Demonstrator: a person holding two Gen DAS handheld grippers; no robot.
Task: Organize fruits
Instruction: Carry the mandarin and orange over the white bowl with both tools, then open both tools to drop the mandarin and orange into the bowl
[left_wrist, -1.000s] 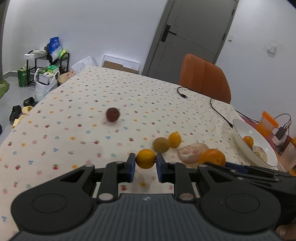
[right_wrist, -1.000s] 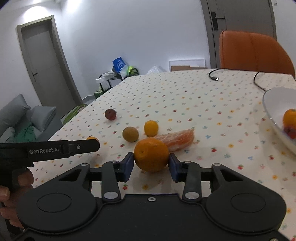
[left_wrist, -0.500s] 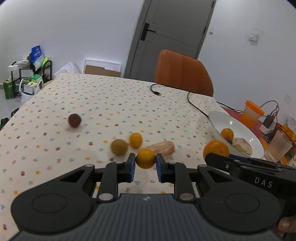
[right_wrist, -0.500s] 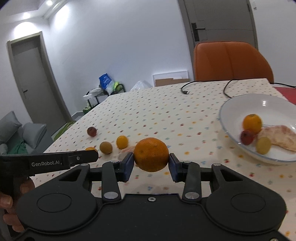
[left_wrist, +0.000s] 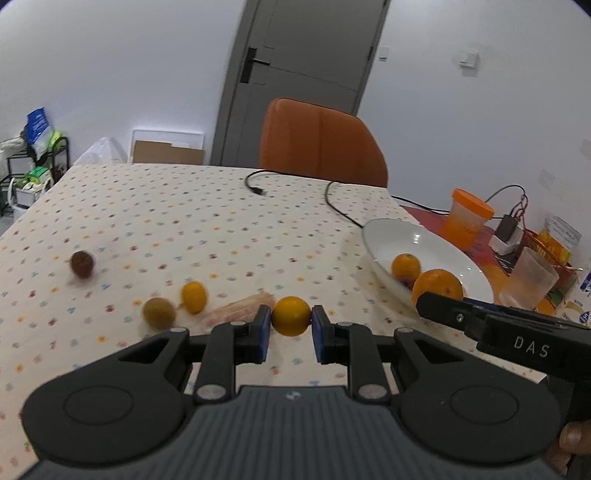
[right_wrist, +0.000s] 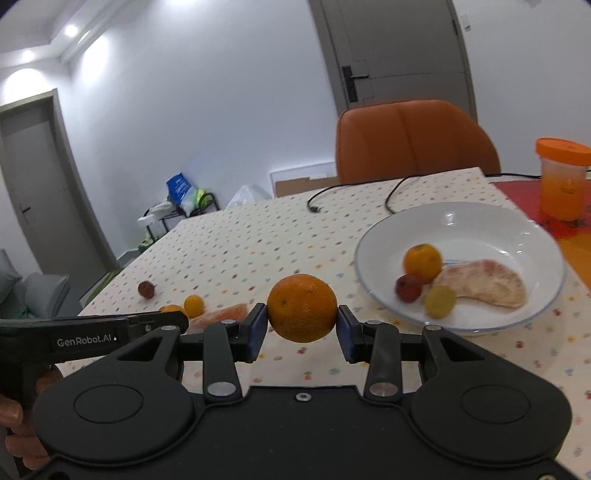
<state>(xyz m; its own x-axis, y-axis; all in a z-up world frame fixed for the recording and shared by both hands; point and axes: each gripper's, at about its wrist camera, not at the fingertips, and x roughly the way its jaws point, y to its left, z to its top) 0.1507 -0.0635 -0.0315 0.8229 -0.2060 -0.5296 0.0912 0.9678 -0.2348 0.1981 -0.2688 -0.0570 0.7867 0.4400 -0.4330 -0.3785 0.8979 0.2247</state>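
- Left gripper jaws pinch a small, smooth yellow-orange citrus; right gripper jaws clamp a large, dimpled orange, both above the table.
- White ceramic bowl near the table's right edge holds a tangerine, red fruit, yellow fruit, peeled pomelo wedge.

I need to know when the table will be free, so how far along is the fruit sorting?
Done: the white bowl already holds four fruits, including a peeled segment. In hand: the left gripper clamps a small orange and the right gripper a large orange, both near the bowl. Left on the tablecloth: a dark red fruit, a brownish one, a small yellow-orange one and a peeled piece.
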